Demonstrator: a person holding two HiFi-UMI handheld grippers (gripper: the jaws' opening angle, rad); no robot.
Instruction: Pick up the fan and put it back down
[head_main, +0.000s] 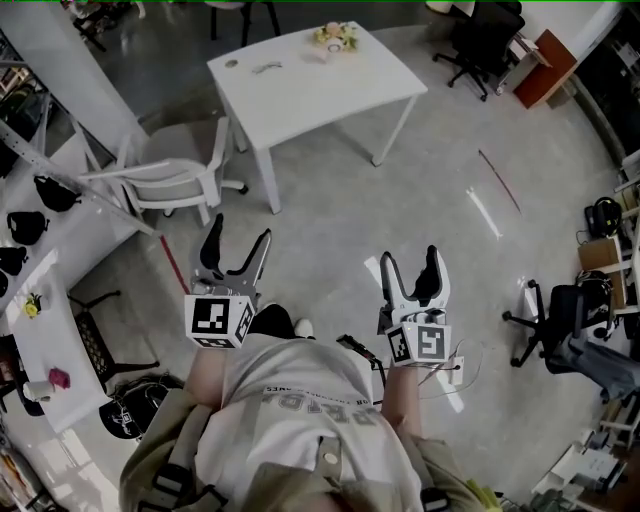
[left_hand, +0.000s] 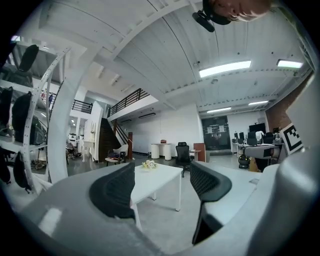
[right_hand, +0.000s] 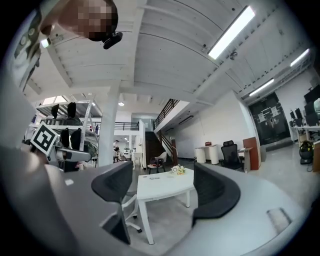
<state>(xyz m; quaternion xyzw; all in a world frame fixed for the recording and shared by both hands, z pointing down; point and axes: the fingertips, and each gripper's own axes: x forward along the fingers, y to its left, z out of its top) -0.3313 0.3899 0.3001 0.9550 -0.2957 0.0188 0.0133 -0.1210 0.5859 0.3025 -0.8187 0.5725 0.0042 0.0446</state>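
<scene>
A white table (head_main: 310, 90) stands on the grey floor well ahead of me. On its far edge sits a small pale, yellow-and-white object (head_main: 335, 38) like a bunch of flowers, with a thin small item (head_main: 265, 67) near it. No fan can be told apart in any view. My left gripper (head_main: 240, 232) and right gripper (head_main: 410, 257) are held level in front of my body, side by side, both open and empty. The table (left_hand: 155, 181) and the small object (left_hand: 149, 164) show between the left jaws, and the same table (right_hand: 165, 186) and object (right_hand: 177, 170) between the right jaws.
A white armchair (head_main: 170, 180) stands left of the table. White shelving with black items (head_main: 50, 195) and a white desk (head_main: 40, 330) line the left side. Black office chairs (head_main: 480, 40) (head_main: 560, 320) and a brown cabinet (head_main: 545, 68) stand at the right.
</scene>
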